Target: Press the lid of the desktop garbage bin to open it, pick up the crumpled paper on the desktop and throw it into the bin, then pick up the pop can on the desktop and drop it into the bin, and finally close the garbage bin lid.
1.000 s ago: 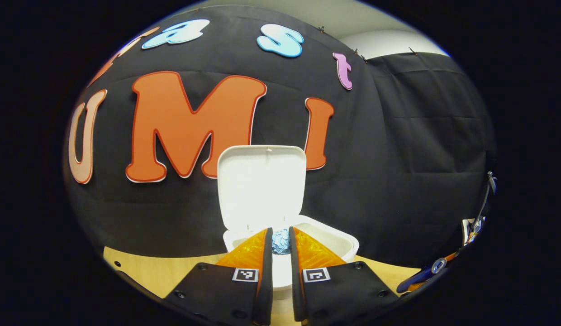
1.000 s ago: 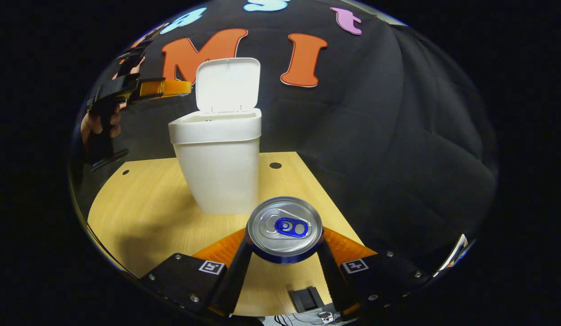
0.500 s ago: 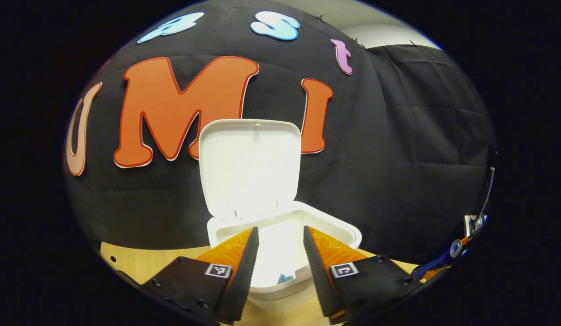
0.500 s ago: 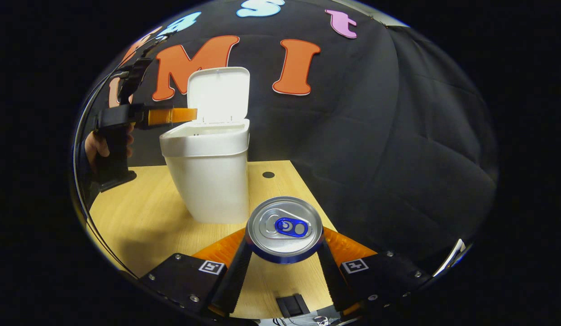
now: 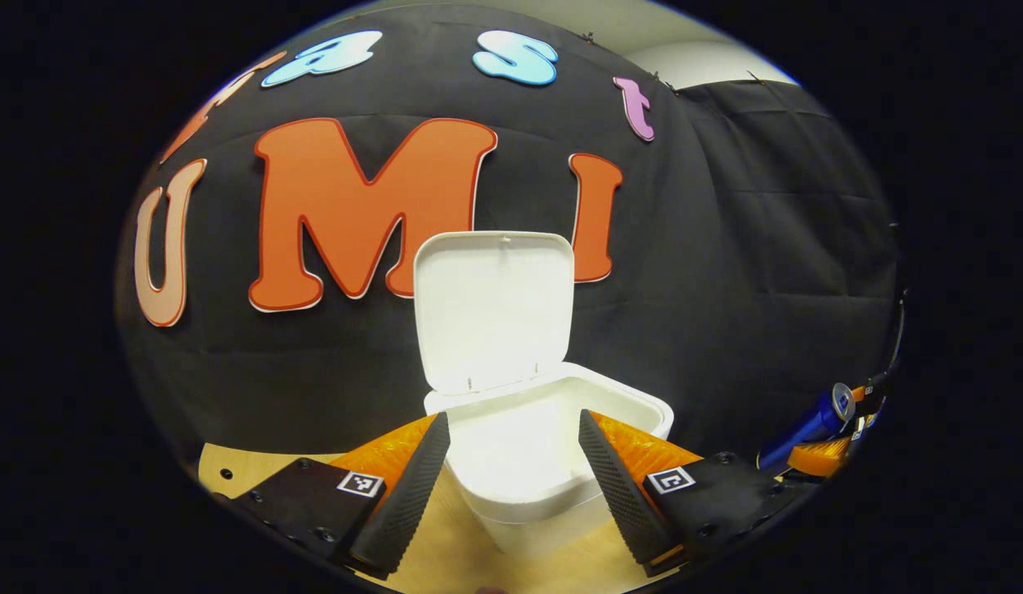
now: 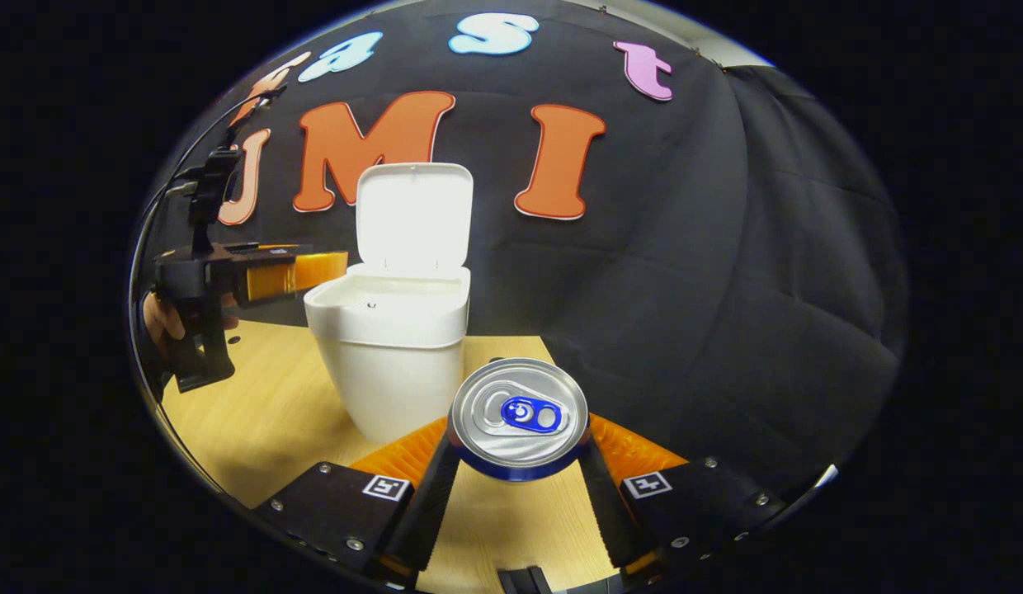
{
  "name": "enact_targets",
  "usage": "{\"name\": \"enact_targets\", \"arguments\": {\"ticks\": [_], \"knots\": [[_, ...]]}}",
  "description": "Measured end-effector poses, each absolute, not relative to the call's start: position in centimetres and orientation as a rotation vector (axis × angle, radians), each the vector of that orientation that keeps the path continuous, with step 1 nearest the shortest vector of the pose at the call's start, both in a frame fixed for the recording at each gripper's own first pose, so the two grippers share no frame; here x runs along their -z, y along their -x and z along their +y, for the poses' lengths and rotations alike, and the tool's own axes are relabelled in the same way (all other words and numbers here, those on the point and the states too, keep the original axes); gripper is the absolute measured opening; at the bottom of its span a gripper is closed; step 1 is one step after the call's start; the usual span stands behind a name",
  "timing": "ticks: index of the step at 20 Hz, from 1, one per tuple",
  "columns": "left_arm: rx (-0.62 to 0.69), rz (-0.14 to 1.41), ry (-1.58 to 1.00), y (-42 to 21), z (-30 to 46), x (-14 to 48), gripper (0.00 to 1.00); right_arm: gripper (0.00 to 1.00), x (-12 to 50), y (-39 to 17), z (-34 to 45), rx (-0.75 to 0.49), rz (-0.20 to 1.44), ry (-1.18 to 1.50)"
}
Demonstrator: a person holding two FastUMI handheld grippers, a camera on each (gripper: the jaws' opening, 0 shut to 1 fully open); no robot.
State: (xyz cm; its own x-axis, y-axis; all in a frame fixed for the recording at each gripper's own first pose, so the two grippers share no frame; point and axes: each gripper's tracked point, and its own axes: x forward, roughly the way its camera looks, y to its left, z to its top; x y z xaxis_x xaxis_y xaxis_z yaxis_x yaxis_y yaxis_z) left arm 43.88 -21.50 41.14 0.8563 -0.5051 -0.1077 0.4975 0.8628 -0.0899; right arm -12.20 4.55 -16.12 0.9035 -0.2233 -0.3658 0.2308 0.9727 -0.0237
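Can sat clamped upright in the right claw, fingers on its smooth round sides — probably light, thin-walled, easily dented, so a mid-body hold suited. Left claw gaped empty before the bin, lid up, on the counter.

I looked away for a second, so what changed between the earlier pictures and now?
The left gripper let go of the crumpled paper over the bin, opened and drew back. The right gripper stays shut on the pop can; the lid stays up.
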Motion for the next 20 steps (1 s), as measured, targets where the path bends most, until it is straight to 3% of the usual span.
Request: {"name": "enact_targets", "arguments": {"ticks": [17,18,20], "knots": [[0.272,0.159,-0.004,-37.4,-7.4,-39.0,1.0,0.79,8.4,3.3,10.2,0.038,0.221,0.038],[0.254,0.163,-0.003,-37.0,-6.7,-38.6,0.96,0.79,7.9,2.7,10.6,0.027,0.209,0.043],[0.219,0.17,0.011,-36.5,-5.2,-38.5,1.0,0.79,6.4,1.6,11.1,0.007,0.178,0.06]]}}
